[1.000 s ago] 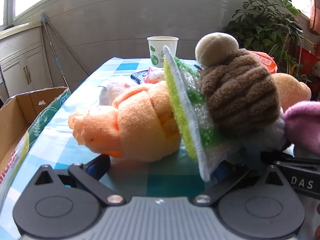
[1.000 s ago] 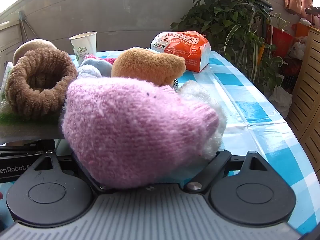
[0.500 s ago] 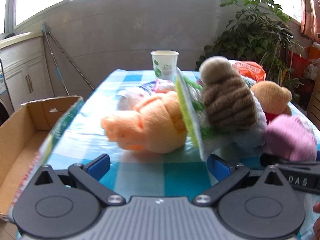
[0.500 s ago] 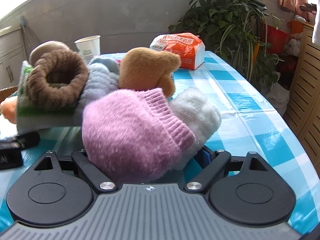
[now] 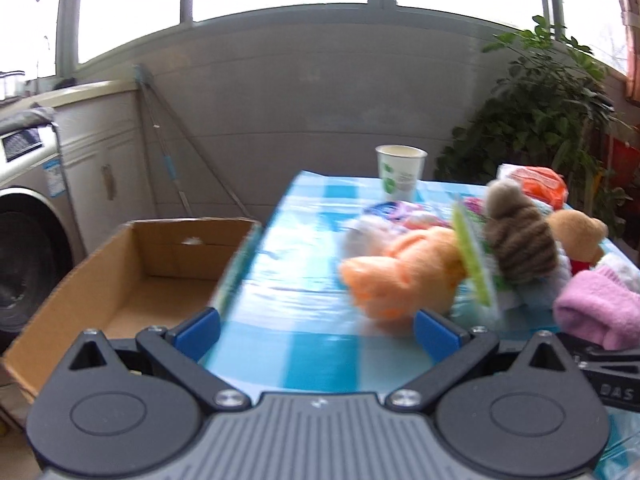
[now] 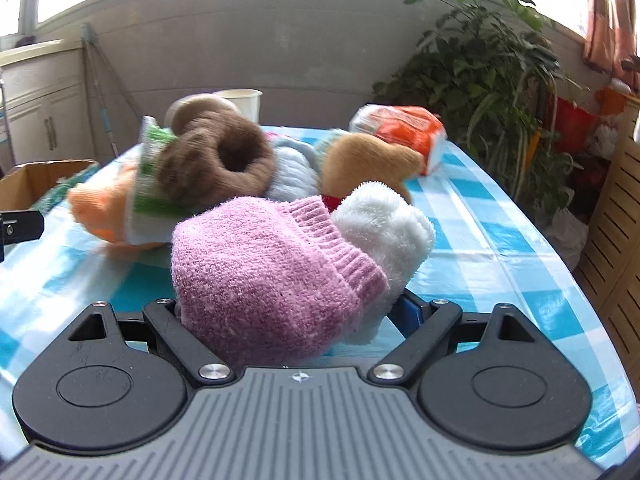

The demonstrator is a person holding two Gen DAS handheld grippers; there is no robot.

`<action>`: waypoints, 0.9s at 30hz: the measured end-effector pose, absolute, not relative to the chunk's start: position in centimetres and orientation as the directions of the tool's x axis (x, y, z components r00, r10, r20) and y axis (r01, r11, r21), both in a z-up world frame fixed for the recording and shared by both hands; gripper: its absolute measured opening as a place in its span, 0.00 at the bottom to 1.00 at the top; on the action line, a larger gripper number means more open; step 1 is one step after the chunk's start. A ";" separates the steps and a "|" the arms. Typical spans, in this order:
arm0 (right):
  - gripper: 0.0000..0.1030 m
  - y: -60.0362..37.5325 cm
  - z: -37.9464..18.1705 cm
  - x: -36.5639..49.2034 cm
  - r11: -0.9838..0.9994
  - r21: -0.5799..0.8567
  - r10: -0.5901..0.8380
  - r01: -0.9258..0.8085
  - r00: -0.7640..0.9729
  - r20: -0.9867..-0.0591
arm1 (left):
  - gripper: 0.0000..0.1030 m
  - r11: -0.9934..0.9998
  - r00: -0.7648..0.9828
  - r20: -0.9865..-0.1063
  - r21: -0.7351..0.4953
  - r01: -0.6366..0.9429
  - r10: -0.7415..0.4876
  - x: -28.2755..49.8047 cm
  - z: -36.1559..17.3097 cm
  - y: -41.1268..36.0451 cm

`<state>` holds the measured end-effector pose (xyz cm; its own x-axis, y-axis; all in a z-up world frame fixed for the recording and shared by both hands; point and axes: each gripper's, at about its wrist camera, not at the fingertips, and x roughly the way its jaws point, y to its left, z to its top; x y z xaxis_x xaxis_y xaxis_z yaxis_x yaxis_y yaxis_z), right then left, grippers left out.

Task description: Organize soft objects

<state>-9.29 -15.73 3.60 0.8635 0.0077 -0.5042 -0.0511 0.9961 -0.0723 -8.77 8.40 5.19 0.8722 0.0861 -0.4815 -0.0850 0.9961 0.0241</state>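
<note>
The left gripper (image 5: 316, 330) had pulled back from the pile since a second earlier, its jaws wide and empty above the worktop (image 5: 304, 280) edge, the cardboard box (image 5: 132, 276) now in full view. The right gripper (image 6: 296, 312) had also backed off, jaws spread around the pink knit hat (image 6: 264, 272), which lay against the white fleece (image 6: 384, 228).

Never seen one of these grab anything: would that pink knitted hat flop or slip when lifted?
Probably floppy: the pink knitted hat sags in a slumped mound. Its fuzzy knit should resist slipping. It looks light, bulky and soft.
</note>
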 end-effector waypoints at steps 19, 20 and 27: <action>1.00 -12.9 3.4 -11.3 0.981 -0.137 0.036 -0.138 0.819 -0.572 | 0.99 0.990 0.878 -0.466 -0.015 -0.137 0.114 -10.7 4.7 13.3; 1.00 -12.6 3.9 -11.6 0.980 -0.129 0.056 -0.154 0.825 -0.563 | 0.99 0.992 0.879 -0.464 -0.015 -0.129 0.108 -10.7 4.7 13.1; 1.00 -13.0 7.2 -13.6 0.975 -0.070 0.159 -0.211 0.882 -0.444 | 0.99 0.994 0.888 -0.453 -0.038 -0.101 0.073 -11.1 4.9 13.1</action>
<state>-13.56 -12.96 7.24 0.8819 0.1590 -0.4439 -0.2108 0.9750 -0.0697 -11.13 13.13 4.90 0.8883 0.0727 -0.4535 -0.1009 0.9942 -0.0383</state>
